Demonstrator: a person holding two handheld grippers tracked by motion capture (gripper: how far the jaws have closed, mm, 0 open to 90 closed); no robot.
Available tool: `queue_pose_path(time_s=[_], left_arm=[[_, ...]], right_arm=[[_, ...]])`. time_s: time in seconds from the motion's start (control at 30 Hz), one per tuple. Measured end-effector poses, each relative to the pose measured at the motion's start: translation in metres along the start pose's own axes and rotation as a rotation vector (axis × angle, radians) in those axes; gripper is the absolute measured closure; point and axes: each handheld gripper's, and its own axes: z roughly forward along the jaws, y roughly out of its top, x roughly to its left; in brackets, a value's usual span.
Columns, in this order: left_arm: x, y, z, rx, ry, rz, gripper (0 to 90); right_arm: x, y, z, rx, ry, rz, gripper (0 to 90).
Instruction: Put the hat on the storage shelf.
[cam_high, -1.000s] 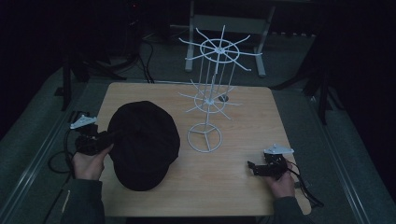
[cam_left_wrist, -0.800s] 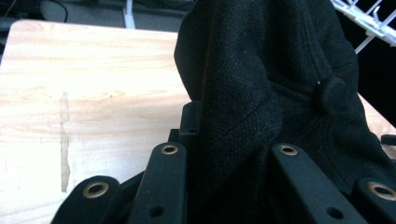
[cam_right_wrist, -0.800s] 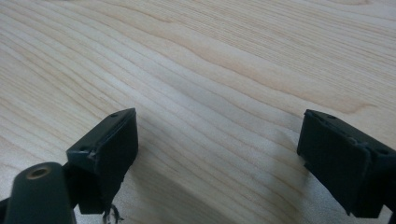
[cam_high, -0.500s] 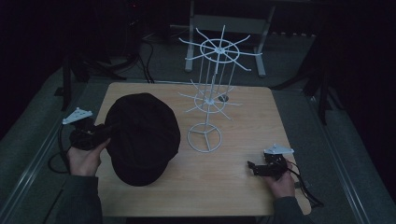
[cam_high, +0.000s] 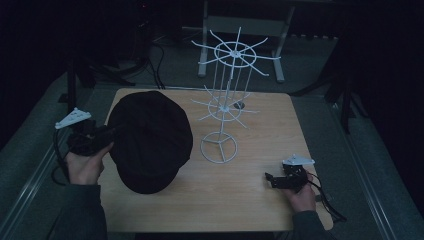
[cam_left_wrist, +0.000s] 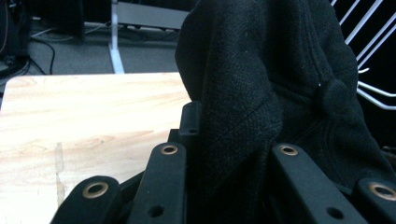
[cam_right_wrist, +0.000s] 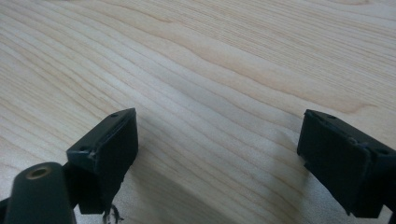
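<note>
Fig.: black flat cap held at its left edge by the left gripper, over the left half of the wooden table. In the left gripper view the jaws stand nearly closed w/ a fold of the cap's woven fabric pinched between them; the cap's top button shows right of the fold. From the high view the cap looks raised and tilted, crown facing up and toward the camera, but whether its near edge touches the tabletop cannot be told. Long axis of the cap runs near–far, approx. parallel to the table's left edge. Right gripper rests low at the near-right part of the table, well apart from the cap; in the right gripper view its jaws stand wide apart w/ nothing between them, bare wood grain beneath. White wire hat stand, two tiers of radial hooks on a ring base, stands at table centre, just right of the cap. Key relation: stand lies to the right and slightly far of the held cap, so the left hand is the nearer one; judged next move is a lift and rightward carry of the cap toward a hook, grip point being opposite the stand.
</note>
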Motion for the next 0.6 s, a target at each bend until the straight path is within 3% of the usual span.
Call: queue_pose_path(time_s=[0.6], left_arm=[[-0.005,0.017,-0.003,-0.045,-0.042,0.019,75.4]], right_arm=[[0.000,0.000,0.000,-0.001,0.000,0.000,12.3]])
